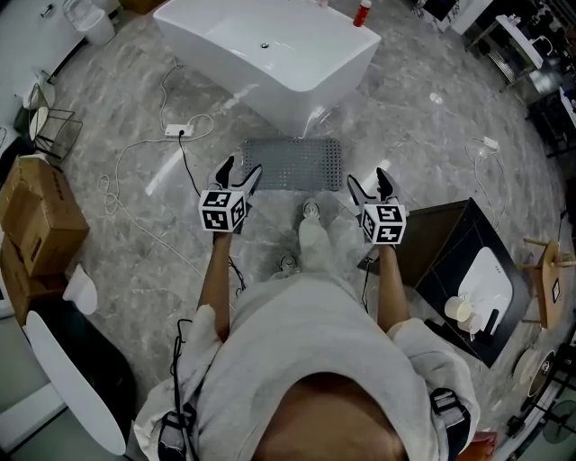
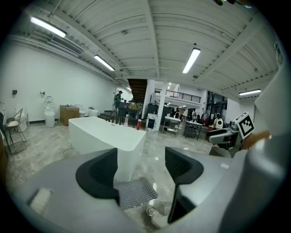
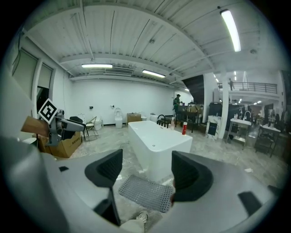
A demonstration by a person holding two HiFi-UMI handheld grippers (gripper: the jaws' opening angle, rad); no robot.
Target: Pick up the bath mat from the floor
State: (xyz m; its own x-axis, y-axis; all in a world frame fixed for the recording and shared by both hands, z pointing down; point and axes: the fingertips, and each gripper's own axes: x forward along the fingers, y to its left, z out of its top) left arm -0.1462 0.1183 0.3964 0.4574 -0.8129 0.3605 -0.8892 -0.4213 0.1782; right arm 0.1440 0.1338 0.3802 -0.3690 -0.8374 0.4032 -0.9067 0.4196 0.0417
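Observation:
A grey perforated bath mat [image 1: 293, 164] lies flat on the marble floor in front of a white bathtub [image 1: 270, 49]. The mat [image 2: 135, 191] shows low between the left jaws, and the mat [image 3: 146, 193] also lies below the right jaws. My left gripper [image 1: 238, 175] is held in the air near the mat's left end, open and empty. My right gripper [image 1: 371, 186] hovers by the mat's right end, also open with nothing between its fingers. Both are above the floor, apart from the mat.
The person's shoe [image 1: 310, 211] stands just behind the mat. Cables and a power strip [image 1: 176, 131] trail at the left. Cardboard boxes [image 1: 36, 216] sit far left, a dark cabinet with a white basin [image 1: 468, 279] at the right, and a red bottle [image 1: 362, 13] on the tub's rim.

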